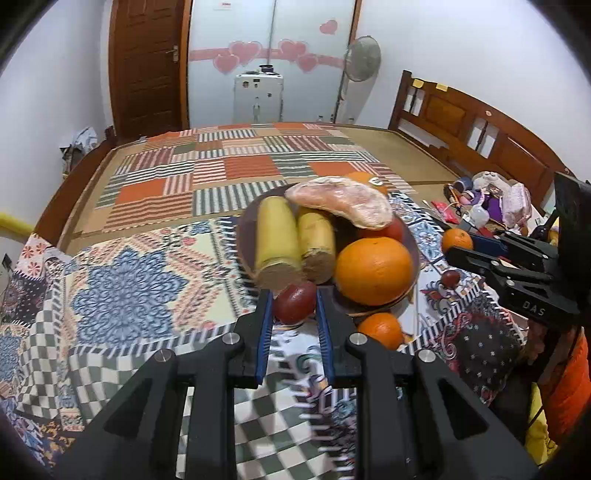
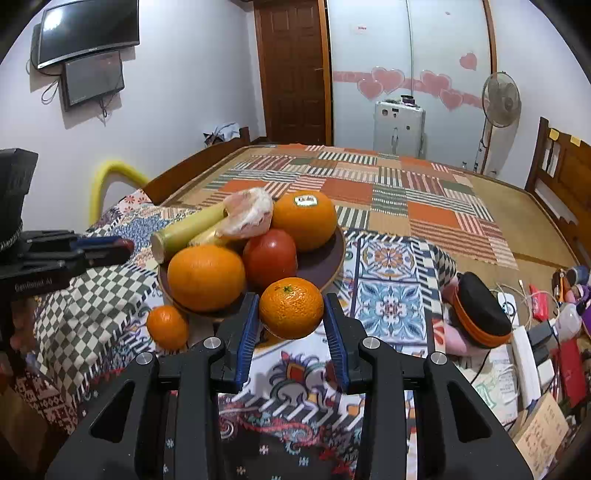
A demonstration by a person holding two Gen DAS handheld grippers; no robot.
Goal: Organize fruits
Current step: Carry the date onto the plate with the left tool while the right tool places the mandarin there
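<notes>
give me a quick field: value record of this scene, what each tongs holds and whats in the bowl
left tongs: shut on small red fruit
right tongs: shut on mandarin
bowl: two oranges, tomato, two cane pieces, peeled pomelo
loose on cloth: one mandarin by the bowl, one small red fruit
clutter: right side of bed

White walls, brown wooden door (image 2: 293,70), heart-stickered frosted panels (image 1: 271,59), standing fan (image 2: 500,99), wall-mounted screens (image 2: 88,27).
</notes>
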